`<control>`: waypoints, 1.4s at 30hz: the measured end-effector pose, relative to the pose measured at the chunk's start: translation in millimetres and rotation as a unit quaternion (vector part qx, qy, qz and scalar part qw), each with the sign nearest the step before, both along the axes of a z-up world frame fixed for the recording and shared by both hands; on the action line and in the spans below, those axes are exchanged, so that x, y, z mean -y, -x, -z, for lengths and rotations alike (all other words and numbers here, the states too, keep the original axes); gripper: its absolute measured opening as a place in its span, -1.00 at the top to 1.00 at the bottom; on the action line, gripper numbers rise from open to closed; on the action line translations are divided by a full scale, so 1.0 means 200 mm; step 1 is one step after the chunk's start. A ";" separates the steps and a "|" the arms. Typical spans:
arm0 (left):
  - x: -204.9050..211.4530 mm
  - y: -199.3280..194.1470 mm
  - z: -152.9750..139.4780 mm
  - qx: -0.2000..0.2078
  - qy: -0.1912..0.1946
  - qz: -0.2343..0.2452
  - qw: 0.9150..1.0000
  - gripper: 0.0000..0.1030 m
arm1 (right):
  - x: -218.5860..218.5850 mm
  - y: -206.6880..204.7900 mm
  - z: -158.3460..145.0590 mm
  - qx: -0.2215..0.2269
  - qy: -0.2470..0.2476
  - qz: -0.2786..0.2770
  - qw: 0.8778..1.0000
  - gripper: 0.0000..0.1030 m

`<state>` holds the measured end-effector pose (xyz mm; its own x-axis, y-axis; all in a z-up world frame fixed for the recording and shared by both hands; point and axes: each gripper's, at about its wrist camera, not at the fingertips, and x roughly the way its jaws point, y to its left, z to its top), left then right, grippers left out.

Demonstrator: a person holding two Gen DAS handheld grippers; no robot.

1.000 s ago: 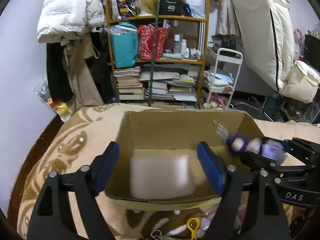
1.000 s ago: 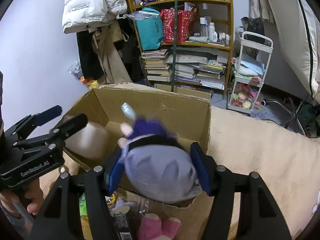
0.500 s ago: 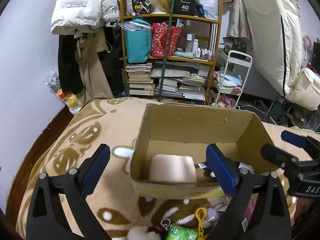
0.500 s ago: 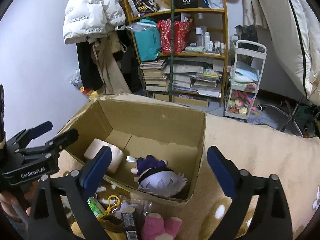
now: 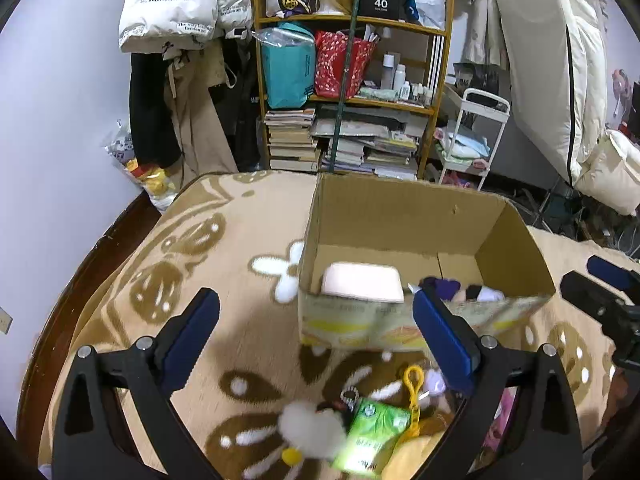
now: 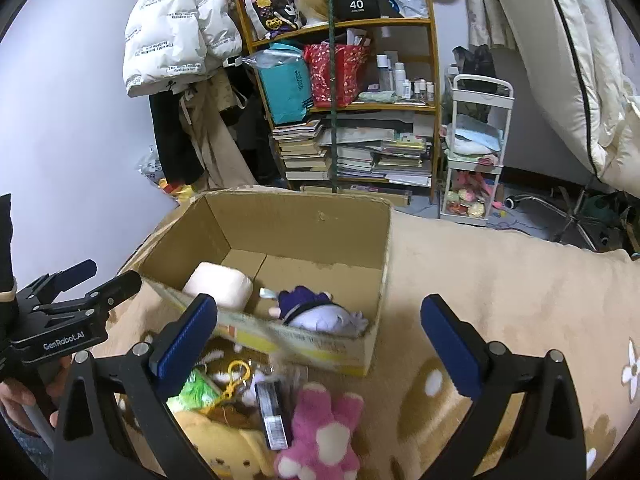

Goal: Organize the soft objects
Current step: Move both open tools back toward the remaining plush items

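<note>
An open cardboard box (image 6: 320, 224) stands on the patterned blanket; it also shows in the left wrist view (image 5: 404, 216). Inside lie a pale pink cushion (image 6: 219, 284) and a purple plush doll (image 6: 320, 312). A pile of soft toys lies in front of the box: a pink plush paw (image 6: 320, 436), a yellow plush (image 6: 216, 440), a green packet (image 5: 374, 436) and a white fluffy toy (image 5: 312, 428). My right gripper (image 6: 320, 344) is open and empty above the pile. My left gripper (image 5: 316, 336) is open and empty, held over the blanket in front of the box.
A tan blanket (image 6: 500, 280) covers the bed. Behind stand a crowded bookshelf (image 6: 352, 120), a white trolley (image 6: 476, 152) and hanging coats (image 6: 180, 32). The bed's dark wooden edge (image 5: 80, 264) runs along the left.
The right gripper opened and let the purple doll fall into the box, then drew back. Both grippers have pulled back from the box toward the toy pile.
</note>
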<state>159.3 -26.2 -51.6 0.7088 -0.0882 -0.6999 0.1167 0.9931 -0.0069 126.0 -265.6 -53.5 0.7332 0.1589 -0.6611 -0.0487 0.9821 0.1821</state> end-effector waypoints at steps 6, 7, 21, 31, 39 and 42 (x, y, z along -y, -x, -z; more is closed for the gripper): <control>-0.03 0.08 -0.02 -0.012 -0.003 -0.004 1.000 -0.87 | 0.01 0.12 -0.01 -0.012 -0.004 0.008 1.000 -1.00; -0.04 0.09 -0.03 -0.013 -0.003 -0.006 1.000 -0.87 | 0.01 0.14 -0.02 -0.015 -0.005 0.005 1.000 -1.00; -0.14 0.27 -0.02 -0.045 -0.005 -0.029 0.999 -0.87 | -0.08 0.38 -0.02 -0.028 0.005 -0.012 1.000 -1.00; -0.15 0.32 0.02 -0.070 -0.019 -0.032 0.997 -0.87 | -0.05 0.40 0.04 -0.054 -0.007 0.015 0.998 -1.00; -0.16 0.24 0.09 -0.091 -0.009 -0.041 0.995 -0.87 | 0.03 0.31 0.14 -0.087 -0.031 0.046 0.995 -1.00; -0.16 0.21 0.12 -0.105 -0.007 -0.041 0.994 -0.87 | 0.04 0.28 0.19 -0.099 -0.037 0.053 0.993 -1.00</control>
